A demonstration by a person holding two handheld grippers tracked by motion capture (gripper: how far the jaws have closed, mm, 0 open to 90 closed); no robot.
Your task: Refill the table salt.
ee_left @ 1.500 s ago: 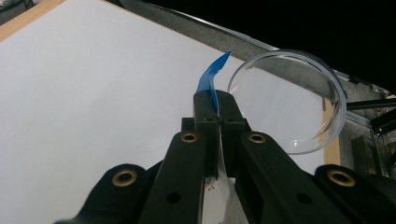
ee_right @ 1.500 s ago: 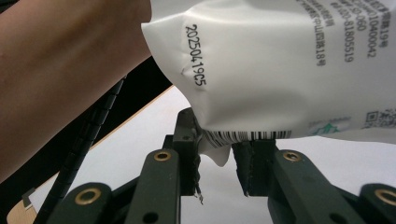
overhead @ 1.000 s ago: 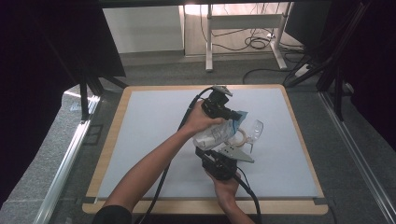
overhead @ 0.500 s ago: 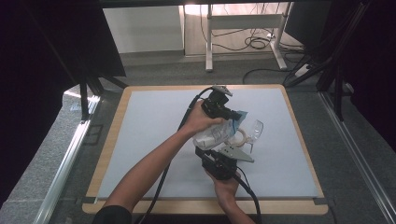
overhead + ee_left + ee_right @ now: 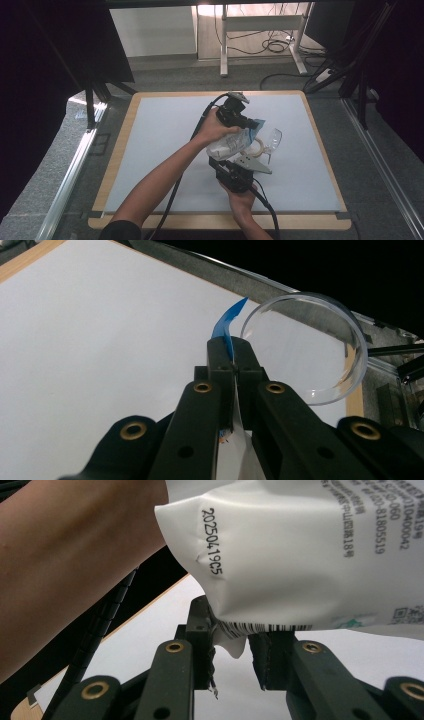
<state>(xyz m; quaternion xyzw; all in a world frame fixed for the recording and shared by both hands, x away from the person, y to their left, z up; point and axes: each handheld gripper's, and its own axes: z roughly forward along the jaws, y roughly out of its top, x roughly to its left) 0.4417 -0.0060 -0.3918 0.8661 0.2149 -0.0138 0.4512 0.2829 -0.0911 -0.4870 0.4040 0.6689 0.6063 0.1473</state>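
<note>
**Inspector A:** We find the bag (image 5: 234, 143) held above the white mat (image 5: 160, 150), right of centre, between the two grippers. The left gripper (image 5: 248, 123) is at its far end, the right gripper (image 5: 235, 165) at its near end.

**Inspector B:** Agreed. In the left gripper view the left gripper (image 5: 232, 356) has its jaws together, clamped on the bag's blue edge (image 5: 226, 327); the blue strip rises out from between the tips. The white film runs down between the jaw arms.

**Inspector A:** The right gripper (image 5: 234, 630) has its jaws apart. The bag (image 5: 300, 550) hangs over them, and one white corner (image 5: 235, 647) dips into the gap. We see the left pad touching that corner; the right pad stands clear of it. We record no grip there.

**Inspector B:** Noted. A glass (image 5: 271, 140) lies on the mat just right of the bag. In the left gripper view its rim (image 5: 305, 347) appears just beyond the jaw tips, to the right. We cannot tell whether bag and glass touch.

**Inspector A:** The left forearm (image 5: 165, 175) crosses the mat from the near edge.
</note>
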